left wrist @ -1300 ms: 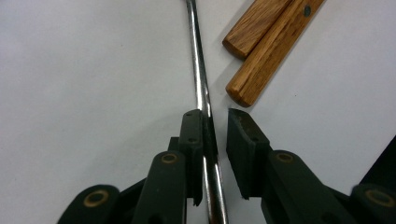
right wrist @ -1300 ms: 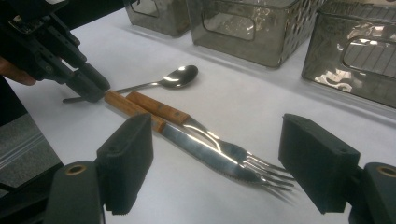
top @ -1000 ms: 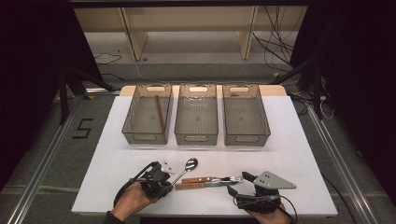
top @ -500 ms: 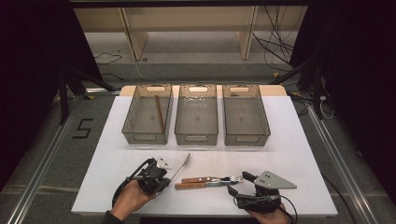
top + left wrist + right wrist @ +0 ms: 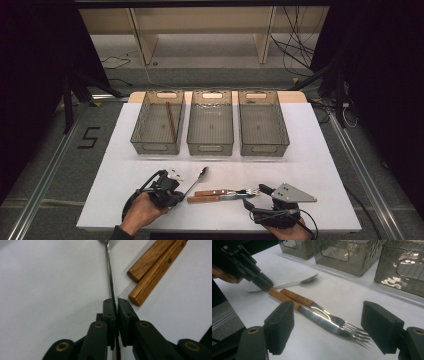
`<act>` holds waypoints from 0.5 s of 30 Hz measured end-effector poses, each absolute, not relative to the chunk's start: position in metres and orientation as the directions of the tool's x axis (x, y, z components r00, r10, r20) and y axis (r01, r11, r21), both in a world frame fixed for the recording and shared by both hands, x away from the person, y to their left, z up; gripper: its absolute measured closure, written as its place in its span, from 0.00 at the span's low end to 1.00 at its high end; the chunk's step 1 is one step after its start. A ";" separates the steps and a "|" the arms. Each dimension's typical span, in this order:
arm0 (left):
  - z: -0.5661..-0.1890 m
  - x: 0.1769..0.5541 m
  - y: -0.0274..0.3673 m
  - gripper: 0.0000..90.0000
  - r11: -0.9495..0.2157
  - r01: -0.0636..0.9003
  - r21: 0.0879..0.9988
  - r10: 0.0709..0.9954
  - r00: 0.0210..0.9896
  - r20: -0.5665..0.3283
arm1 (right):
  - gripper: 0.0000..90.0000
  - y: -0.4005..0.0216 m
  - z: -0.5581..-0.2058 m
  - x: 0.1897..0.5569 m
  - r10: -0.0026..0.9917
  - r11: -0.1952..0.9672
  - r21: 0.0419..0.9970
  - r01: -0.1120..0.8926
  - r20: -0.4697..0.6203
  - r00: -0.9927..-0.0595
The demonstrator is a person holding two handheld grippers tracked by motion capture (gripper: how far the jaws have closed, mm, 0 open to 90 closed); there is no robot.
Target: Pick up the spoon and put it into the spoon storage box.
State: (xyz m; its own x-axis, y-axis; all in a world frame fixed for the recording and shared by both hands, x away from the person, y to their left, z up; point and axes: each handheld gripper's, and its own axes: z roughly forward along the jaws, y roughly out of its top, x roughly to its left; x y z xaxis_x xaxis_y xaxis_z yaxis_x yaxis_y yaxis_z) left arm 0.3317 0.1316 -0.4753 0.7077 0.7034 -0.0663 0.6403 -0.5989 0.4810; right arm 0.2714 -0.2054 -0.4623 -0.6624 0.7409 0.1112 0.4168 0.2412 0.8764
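On the white table [image 5: 125,150] sit three grey bins [image 5: 210,122] in a row, the left one holding a single wooden stick [image 5: 171,121]. Near the front edge the left gripper [image 5: 116,305] has its fingers pinching the handle of one spoon [image 5: 196,180]; they have just eased open a little around it. Just beside the spoon lie one knife [image 5: 312,315] and one fork [image 5: 322,312], both wooden-handled, touching. The right gripper [image 5: 327,327] hovers over their tips, fingers spread wide.
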 end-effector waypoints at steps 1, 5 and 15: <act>-0.474 0.332 0.132 0.92 -0.602 0.638 0.480 0.703 0.709 -0.061 | 0.30 -0.206 -0.462 0.271 0.741 0.242 0.877 0.416 0.111 -0.663; -0.469 0.331 0.134 0.97 -0.594 0.633 0.497 0.715 0.698 -0.036 | 0.30 -0.206 -0.462 0.271 0.741 0.239 0.876 0.418 0.113 -0.662; -0.471 0.333 0.135 0.97 -0.576 0.648 0.498 0.720 0.691 -0.067 | 0.30 -0.205 -0.462 0.271 0.740 0.242 0.876 0.416 0.111 -0.663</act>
State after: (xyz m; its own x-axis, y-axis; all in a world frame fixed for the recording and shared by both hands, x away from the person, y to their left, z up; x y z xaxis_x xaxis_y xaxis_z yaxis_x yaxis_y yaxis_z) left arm 0.3328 0.1352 -0.4708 0.6908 0.7200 -0.0666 0.6484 -0.5761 0.4978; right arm 0.2713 -0.2052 -0.4625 -0.6631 0.7403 0.1109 0.4165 0.2417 0.8764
